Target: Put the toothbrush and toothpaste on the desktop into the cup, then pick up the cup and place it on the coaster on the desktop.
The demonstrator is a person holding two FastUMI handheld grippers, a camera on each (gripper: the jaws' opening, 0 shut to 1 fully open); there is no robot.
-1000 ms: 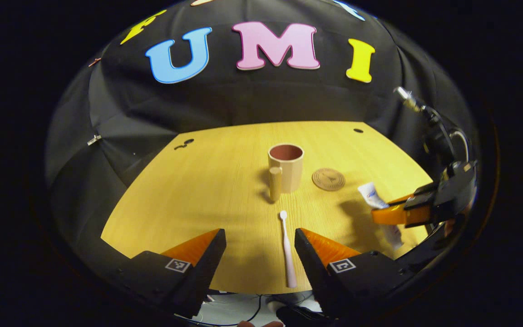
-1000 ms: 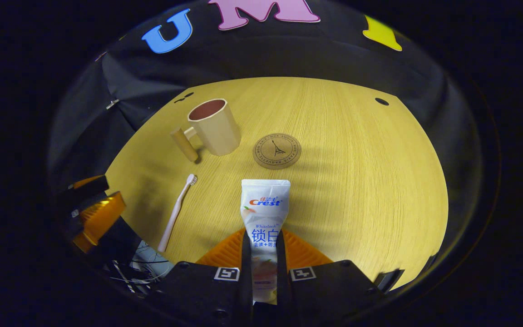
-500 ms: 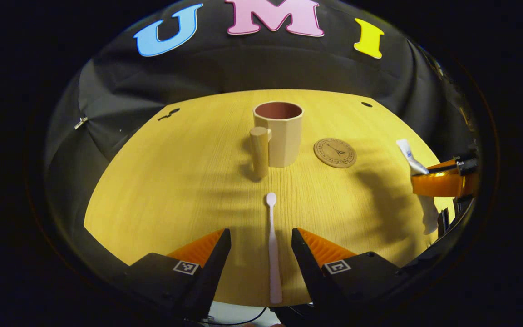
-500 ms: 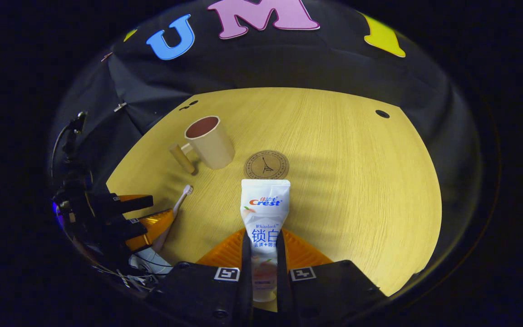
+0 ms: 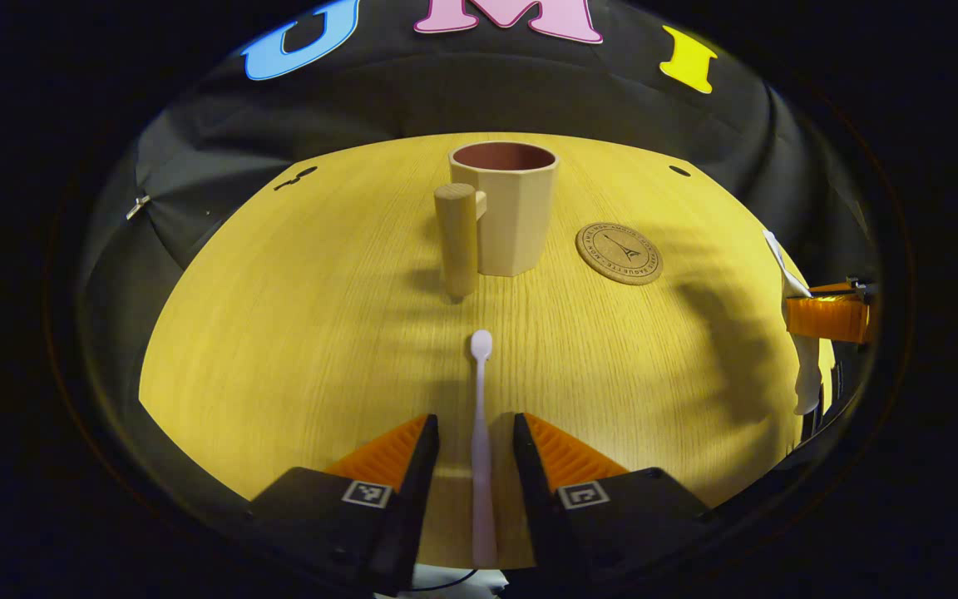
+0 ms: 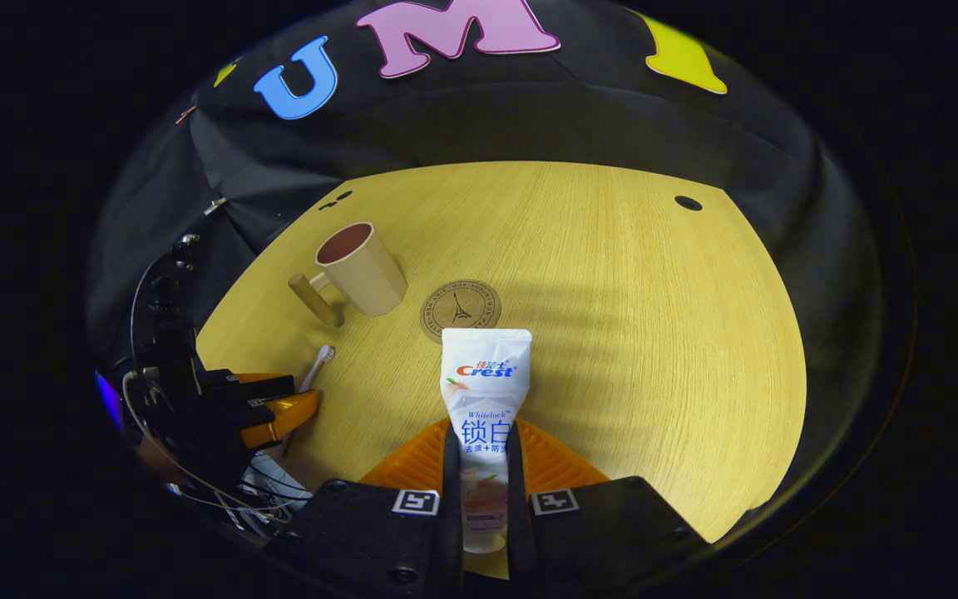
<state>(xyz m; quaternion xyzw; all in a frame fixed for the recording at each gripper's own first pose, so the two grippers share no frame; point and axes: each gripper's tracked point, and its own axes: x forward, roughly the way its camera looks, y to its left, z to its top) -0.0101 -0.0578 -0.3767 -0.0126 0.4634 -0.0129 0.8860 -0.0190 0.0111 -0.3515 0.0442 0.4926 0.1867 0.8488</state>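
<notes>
Left tongs have narrowed around the toothbrush, still apart; right tongs stay clamped on toothpaste.

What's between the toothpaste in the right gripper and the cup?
Nothing visible blocks it. The toothpaste tube sits clamped in the right gripper; the cup stands open-mouthed ahead to its left, with the coaster lying flat on the desktop between them.

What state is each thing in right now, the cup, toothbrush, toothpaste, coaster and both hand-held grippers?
Cup: upright on the desk, empty.
Toothbrush: flat on the desk, between the left fingers, not yet clamped.
Toothpaste: clamped, lifted off the desk.
Coaster: bare, beside the cup.
Left hand-held gripper: open around the toothbrush.
Right hand-held gripper: shut on the toothpaste.
</notes>
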